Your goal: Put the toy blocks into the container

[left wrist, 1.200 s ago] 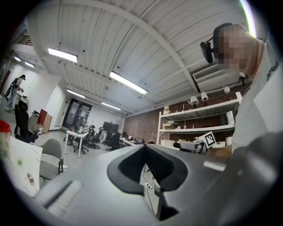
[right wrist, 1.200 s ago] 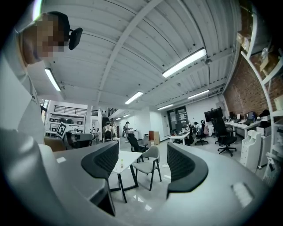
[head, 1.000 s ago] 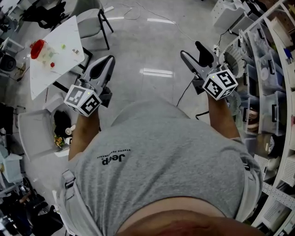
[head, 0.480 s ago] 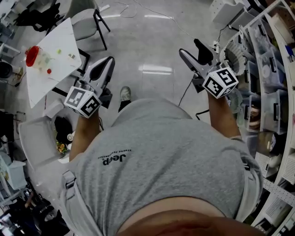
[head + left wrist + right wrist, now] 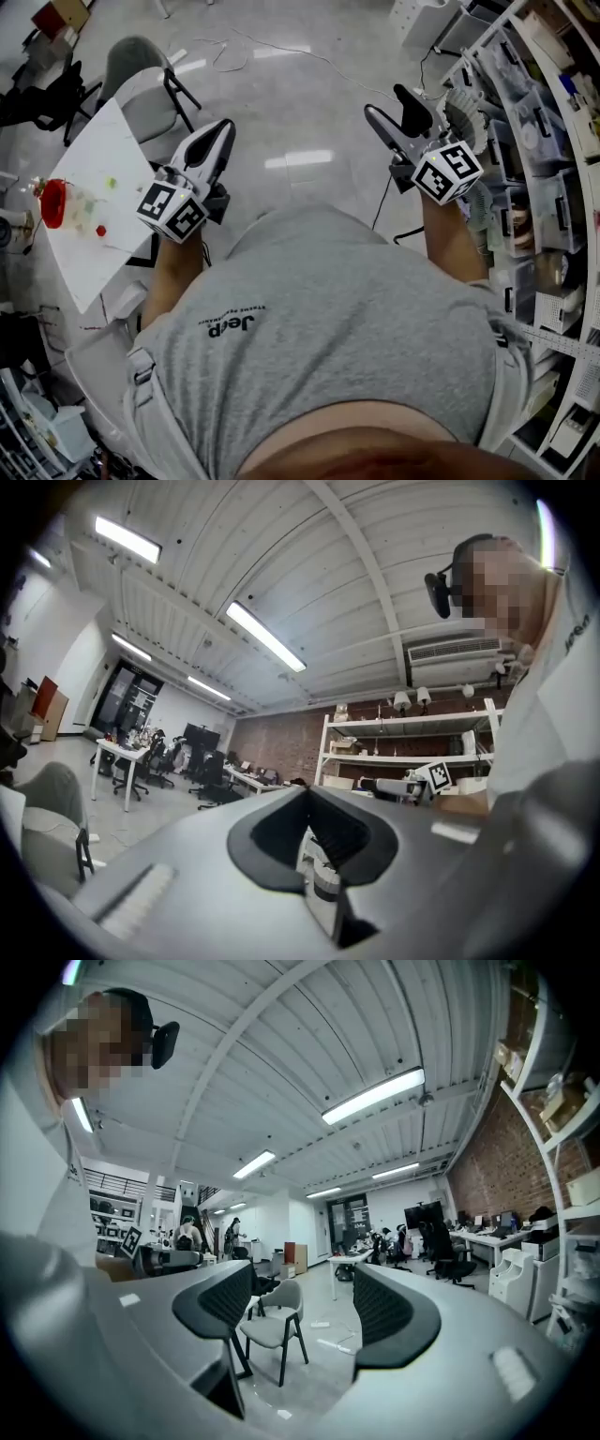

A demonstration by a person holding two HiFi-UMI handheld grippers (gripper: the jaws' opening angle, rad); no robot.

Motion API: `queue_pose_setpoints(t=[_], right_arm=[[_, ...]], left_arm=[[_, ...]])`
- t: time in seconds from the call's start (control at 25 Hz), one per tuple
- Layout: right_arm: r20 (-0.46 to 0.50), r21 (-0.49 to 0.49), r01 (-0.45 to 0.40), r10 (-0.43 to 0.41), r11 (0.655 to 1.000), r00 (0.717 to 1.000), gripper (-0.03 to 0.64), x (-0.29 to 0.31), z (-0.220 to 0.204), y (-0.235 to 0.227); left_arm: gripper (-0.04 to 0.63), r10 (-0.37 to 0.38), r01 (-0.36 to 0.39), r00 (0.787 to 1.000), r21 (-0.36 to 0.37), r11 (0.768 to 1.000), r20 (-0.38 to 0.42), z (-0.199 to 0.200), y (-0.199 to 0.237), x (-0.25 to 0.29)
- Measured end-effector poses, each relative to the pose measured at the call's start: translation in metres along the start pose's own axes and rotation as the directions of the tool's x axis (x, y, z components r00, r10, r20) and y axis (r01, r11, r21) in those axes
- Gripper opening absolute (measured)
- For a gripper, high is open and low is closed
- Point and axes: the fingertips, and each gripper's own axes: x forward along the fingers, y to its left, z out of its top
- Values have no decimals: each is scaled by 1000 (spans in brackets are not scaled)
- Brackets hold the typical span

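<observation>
Head view: we stand off from the table (image 5: 103, 150) at left; left gripper (image 5: 223, 129) clenched empty, right gripper (image 5: 386, 101) spread empty; next, reach the blocks (image 5: 100, 230).

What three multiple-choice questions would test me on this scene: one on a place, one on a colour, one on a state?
1. In the head view, the white table lies:
A) left of the person
B) right of the person
C) between the grippers

2. The container on it has a part coloured:
A) blue
B) red
C) black

3. The right gripper is:
A) shut
B) shut on a block
C) open, empty

Answers:
1 A, it sits beyond the left gripper.
2 B, red shows at one end.
3 C, the right gripper view shows a chair through the gap.
</observation>
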Motion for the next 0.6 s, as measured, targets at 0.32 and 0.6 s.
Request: queue_pose_setpoints(t=[0.32, 0.6], right_arm=[[14, 0, 66, -66, 998, 998, 319, 131, 9, -10], [-7, 5, 70, -70, 998, 998, 319, 218, 3, -15]], left_arm=[[57, -50, 50, 999, 2, 999, -2, 44, 140, 23], [57, -55, 55, 998, -30, 998, -6, 51, 223, 31]])
